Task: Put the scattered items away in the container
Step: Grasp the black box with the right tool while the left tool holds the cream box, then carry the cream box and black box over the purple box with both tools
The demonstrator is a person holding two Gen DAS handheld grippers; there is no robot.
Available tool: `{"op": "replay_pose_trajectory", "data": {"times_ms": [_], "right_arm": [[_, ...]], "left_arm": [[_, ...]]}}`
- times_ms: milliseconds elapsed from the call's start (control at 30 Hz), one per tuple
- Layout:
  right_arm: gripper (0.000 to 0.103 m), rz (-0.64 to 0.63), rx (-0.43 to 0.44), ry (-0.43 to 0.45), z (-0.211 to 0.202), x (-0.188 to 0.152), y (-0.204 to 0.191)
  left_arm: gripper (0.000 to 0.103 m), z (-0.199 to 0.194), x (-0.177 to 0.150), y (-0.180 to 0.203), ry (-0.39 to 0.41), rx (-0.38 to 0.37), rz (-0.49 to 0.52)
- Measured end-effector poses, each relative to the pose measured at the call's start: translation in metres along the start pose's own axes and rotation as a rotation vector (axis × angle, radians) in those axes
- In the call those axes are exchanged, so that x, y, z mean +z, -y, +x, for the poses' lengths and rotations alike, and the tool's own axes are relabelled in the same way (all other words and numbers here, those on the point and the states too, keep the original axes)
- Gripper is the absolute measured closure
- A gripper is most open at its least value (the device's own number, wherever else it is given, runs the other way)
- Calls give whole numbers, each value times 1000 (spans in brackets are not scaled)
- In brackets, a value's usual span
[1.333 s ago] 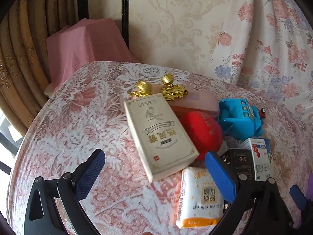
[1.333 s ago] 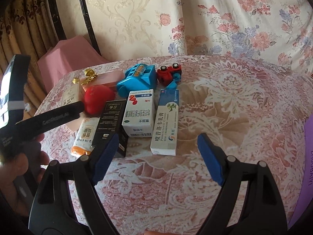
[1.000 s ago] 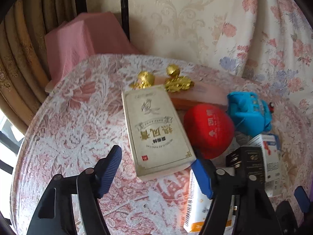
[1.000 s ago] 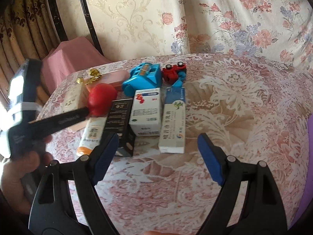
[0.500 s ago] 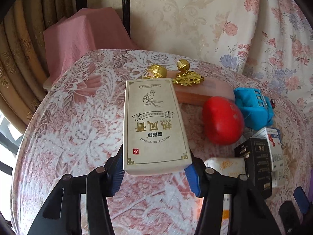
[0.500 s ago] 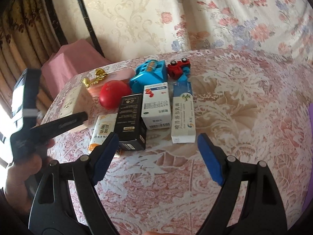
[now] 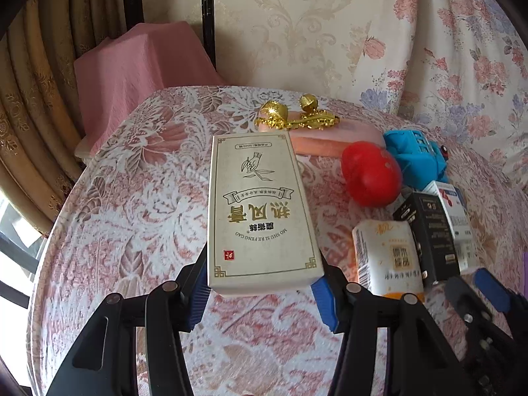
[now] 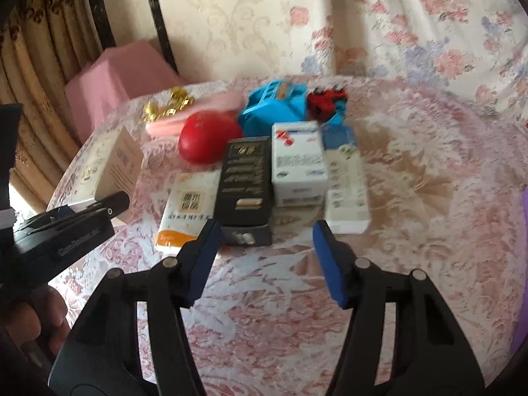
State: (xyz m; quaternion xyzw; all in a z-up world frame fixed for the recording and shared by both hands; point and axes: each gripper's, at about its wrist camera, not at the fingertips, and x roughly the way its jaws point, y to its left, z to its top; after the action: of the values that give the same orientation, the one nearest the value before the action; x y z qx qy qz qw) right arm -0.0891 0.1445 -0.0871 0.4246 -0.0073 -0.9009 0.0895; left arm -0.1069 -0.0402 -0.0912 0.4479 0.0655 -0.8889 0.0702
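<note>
My left gripper (image 7: 260, 288) is shut on the near end of a beige box with gold lettering (image 7: 260, 211), which points away from me above the tablecloth. The same box (image 8: 112, 165) shows at the left in the right wrist view, held by the left gripper (image 8: 66, 227). My right gripper (image 8: 267, 247) hovers just in front of a black box (image 8: 246, 184) and a white medicine box (image 8: 297, 165). Its jaws are closing; the black box's near end lies by the left pad and nothing is pressed. A tissue pack (image 8: 188, 204) lies to the left of the black box.
Further back lie a red round object (image 7: 369, 178), a blue toy (image 7: 415, 158), a red toy car (image 8: 326, 99), a long white box (image 8: 346, 191) and a pink case with gold ornaments (image 7: 297, 118). Something purple (image 8: 524, 204) shows at the right edge. The round table (image 7: 99, 231) drops off at left.
The left jaws closed on the beige box and turned it straight. The right gripper moved in toward the row of boxes and its jaws narrowed.
</note>
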Motion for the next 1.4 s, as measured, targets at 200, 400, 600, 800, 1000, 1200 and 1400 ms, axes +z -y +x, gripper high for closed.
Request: {"op": "replay_pose_trajectory", "data": {"times_ms": [200,400,600,800,1000,1200,1400], "right_arm": [[42,-10,-17,12,7,2,-7],[42,-25,-16,26,2,6,-13],[42,-40,-44,2,17,7,-15],[58,-36,-74,11,19,8,-13],[61,-49,-78,1,24,6,-13],[62,-37,-61,22,14,6,-10],[62,-30,-44,55,-7,9,-9]], "left_arm": [[49,-4,-6,-3,5,-20,2],[48,-4,-9,-6,0,-33,-4],[48,-4,-11,-6,-1,-40,1],[48,-5,-14,-1,3,-47,21],[49,-4,-16,2,-2,-45,36],[49,-15,-15,6,19,-35,50],[49,-31,-14,9,41,-36,49]]}}
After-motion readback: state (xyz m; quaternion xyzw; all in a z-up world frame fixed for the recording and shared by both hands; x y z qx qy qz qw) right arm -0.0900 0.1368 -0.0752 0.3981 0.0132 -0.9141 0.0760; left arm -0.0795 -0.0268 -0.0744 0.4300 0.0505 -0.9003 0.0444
